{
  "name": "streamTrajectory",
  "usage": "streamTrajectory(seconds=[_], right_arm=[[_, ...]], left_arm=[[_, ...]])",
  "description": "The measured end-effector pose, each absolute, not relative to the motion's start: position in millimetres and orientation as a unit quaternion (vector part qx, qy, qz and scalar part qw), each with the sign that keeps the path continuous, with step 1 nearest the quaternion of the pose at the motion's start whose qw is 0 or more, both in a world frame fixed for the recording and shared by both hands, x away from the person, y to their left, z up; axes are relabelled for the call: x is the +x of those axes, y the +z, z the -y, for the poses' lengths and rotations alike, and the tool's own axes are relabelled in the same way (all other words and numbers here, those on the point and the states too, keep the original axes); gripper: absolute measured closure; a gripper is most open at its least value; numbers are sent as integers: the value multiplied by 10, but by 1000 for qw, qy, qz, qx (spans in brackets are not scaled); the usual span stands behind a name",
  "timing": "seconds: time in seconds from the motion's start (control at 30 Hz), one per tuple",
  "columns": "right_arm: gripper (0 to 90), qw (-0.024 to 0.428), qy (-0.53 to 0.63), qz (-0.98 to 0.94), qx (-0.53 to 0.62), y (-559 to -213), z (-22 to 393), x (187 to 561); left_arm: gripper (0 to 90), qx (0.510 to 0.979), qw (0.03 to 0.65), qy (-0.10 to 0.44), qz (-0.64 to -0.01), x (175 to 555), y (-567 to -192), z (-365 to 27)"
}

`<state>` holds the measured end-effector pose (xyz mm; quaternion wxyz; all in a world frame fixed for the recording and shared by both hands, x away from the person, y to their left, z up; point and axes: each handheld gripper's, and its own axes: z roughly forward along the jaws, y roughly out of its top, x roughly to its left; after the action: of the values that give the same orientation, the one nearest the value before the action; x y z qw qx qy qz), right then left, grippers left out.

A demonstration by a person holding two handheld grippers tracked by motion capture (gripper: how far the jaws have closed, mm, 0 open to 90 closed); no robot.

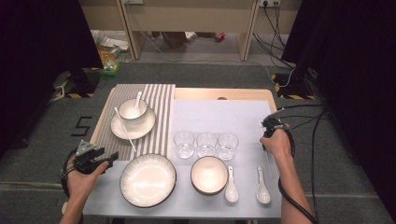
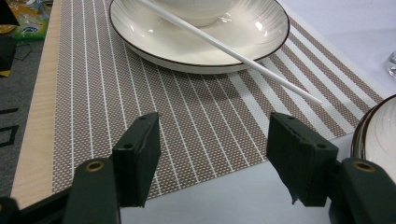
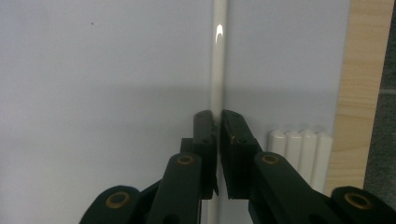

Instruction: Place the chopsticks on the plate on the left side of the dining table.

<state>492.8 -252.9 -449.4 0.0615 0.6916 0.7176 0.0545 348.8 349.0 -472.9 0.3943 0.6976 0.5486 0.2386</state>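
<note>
My right gripper [image 3: 218, 116] is shut on a white chopstick [image 3: 217, 70] that lies lengthwise on the pale mat [image 3: 93, 93]. In the high view this gripper [image 1: 270, 125] sits near the table's right edge, pointing down. My left gripper [image 2: 215, 135] stands open with nothing between its jaws, just above the near corner of a striped placemat [image 2: 196, 121]. In the high view it [image 1: 109, 158] is at the table's front left. A second white chopstick [image 2: 243, 58] rests across a saucer [image 2: 187, 46] ahead of it.
A bowl [image 1: 132, 110] with a spoon sits on the saucer [image 1: 135, 128]. A large plate [image 1: 148, 179], a small bowl [image 1: 208, 174], three glasses [image 1: 206, 143] and two spoons [image 1: 231, 186] stand on the mat. Several chopstick ends [image 3: 301, 149] lie by the wooden edge.
</note>
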Motion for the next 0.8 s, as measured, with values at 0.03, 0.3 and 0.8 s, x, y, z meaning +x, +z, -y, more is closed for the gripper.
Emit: streamTrajectory(seconds=[0.03, 0.3, 0.8], right_arm=[[855, 64, 52, -719, 690, -4497, 2526, 4930], [857, 51, 60, -716, 694, -4490, 2564, 4937], [858, 81, 96, -708, 695, -4332, 2629, 4892]], left_arm=[[345, 696, 395, 241, -549, 3487, -4731, -3486], [345, 693, 397, 240, -552, 3481, -4727, -3507], [345, 692, 397, 240, -552, 3480, -4732, -3495]])
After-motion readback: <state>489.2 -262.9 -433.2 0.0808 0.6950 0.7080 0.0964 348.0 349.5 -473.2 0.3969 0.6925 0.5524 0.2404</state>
